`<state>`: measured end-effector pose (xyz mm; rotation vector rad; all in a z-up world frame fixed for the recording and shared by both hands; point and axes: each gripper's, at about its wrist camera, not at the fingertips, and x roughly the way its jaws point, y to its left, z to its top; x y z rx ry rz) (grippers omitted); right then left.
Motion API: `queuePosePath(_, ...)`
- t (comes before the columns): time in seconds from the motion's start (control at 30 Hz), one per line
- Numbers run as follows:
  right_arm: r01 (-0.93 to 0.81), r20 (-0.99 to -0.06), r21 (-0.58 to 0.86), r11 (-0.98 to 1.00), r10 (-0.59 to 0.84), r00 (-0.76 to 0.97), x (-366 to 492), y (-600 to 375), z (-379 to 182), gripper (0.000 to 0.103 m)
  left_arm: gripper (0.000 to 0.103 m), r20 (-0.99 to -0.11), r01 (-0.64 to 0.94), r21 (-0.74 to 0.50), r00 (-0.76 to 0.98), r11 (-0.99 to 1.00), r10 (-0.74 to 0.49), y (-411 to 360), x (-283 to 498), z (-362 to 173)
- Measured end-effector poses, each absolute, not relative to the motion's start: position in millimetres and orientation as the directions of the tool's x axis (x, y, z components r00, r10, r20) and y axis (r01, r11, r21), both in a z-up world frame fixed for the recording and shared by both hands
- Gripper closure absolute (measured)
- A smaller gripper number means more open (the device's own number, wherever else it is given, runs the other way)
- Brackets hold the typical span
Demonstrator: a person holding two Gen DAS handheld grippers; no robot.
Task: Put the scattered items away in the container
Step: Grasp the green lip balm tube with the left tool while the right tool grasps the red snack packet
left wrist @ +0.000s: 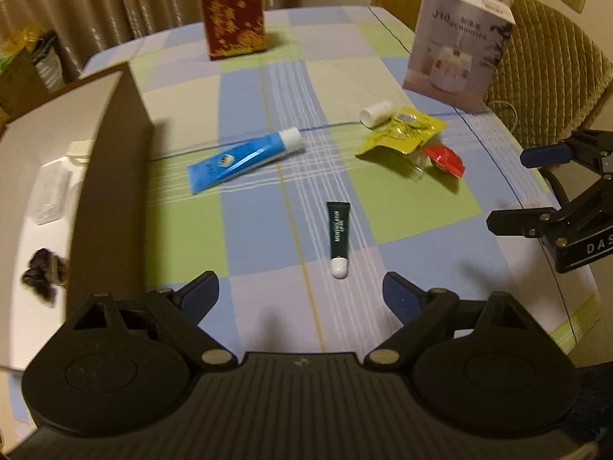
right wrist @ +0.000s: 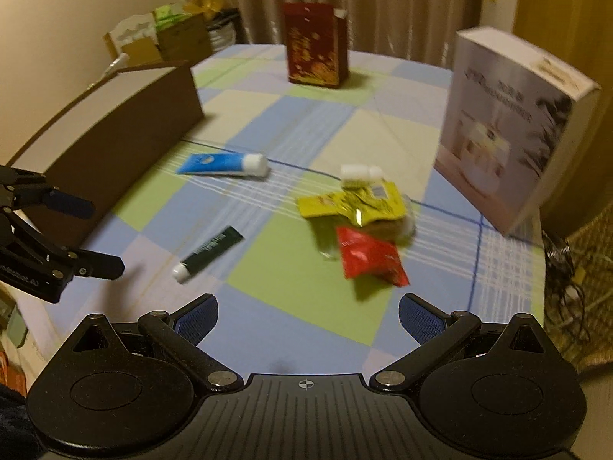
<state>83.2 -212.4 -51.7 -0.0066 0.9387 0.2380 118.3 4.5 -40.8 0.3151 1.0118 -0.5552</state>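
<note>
Both tools hovering open and empty over checked-cloth worktop (left wrist: 268,122).
Left tool (left wrist: 300,291) facing small dark green tube (left wrist: 338,235); right tool (right wrist: 306,316) facing red sachet (right wrist: 367,257); blue tube (left wrist: 245,161), yellow packet (left wrist: 402,132) lying loose beside brown cardboard box (left wrist: 111,176).

Left gripper (left wrist: 300,287) and right gripper (right wrist: 306,308) look alike: matte black bodies with round housings, ribbed centre plate, silver pivot screws, blue textured finger pads (right wrist: 417,320), and white lettering on the side.
</note>
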Motion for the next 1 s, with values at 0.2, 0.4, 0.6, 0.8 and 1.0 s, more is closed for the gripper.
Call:
queuePosePath(0.2,-0.148,-0.816,0.112,0.983,0.176,0.551,88,-230,-62,0.000,0.028,-0.878,0.627,-0.026,0.358,0.778,-0.318,-20,130,-66)
queuePosePath(0.4,-0.109,-0.828,0.120,0.987,0.160,0.538,93,-246,-71,0.000,0.045,-0.890,0.641,-0.042,0.324,0.766,-0.320,-38,146,-89)
queuePosePath(0.6,-0.089,-0.828,0.136,0.987,0.163,0.537,99,-257,-76,0.000,0.056,-0.900,0.647,-0.033,0.313,0.761,-0.305,-53,162,-105)
queuePosePath(0.8,-0.111,-0.811,0.154,0.982,0.190,0.553,107,-262,-79,0.000,0.060,-0.901,0.650,-0.035,0.308,0.759,-0.305,-63,173,-117)
queuePosePath(1.0,-0.168,-0.800,0.145,0.975,0.215,0.560,119,-259,-86,0.000,0.089,-0.899,0.657,-0.035,0.309,0.753,-0.312,-60,172,-115)
